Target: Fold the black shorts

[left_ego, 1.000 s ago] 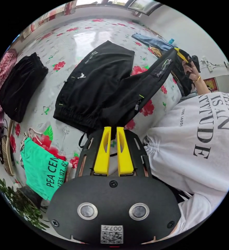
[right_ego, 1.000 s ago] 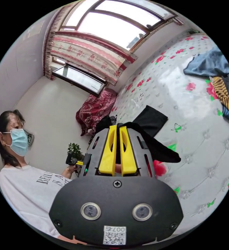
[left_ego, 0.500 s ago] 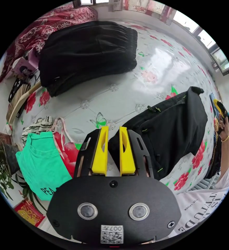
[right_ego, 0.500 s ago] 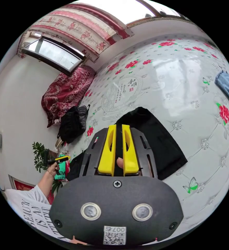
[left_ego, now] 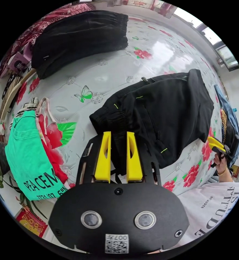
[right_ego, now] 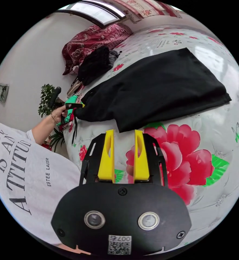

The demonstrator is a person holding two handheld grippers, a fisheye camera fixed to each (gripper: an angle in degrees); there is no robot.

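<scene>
The black shorts (left_ego: pixel 165 113) lie folded in half on the flowered bed cover (left_ego: pixel 111 70), with the waistband end toward my left gripper (left_ego: pixel 118 134). Its yellow jaws stand partly apart, and the waistband cloth and drawstring lie between them. In the right gripper view the shorts (right_ego: pixel 157 86) spread flat just beyond my right gripper (right_ego: pixel 124 132), which is open over a red flower print with nothing between its jaws. The left gripper (right_ego: pixel 72 105) shows at the shorts' far waist corner, in a hand. The right gripper (left_ego: pixel 215 145) sits by the shorts' leg hem.
A second black garment (left_ego: pixel 76 35) lies folded further up the bed. A green shirt (left_ego: pixel 29 157) and striped pieces sit near the bed's edge, and denim clothes (left_ego: pixel 228 116) lie past the leg hem. A red blanket (right_ego: pixel 95 35), a plant (right_ego: pixel 44 100) and the person's white shirt (right_ego: pixel 21 173) are nearby.
One leg of the shorts was carried over onto the other and laid flat. The right gripper let go of the hem and drew back. The left jaws have spread wider.
</scene>
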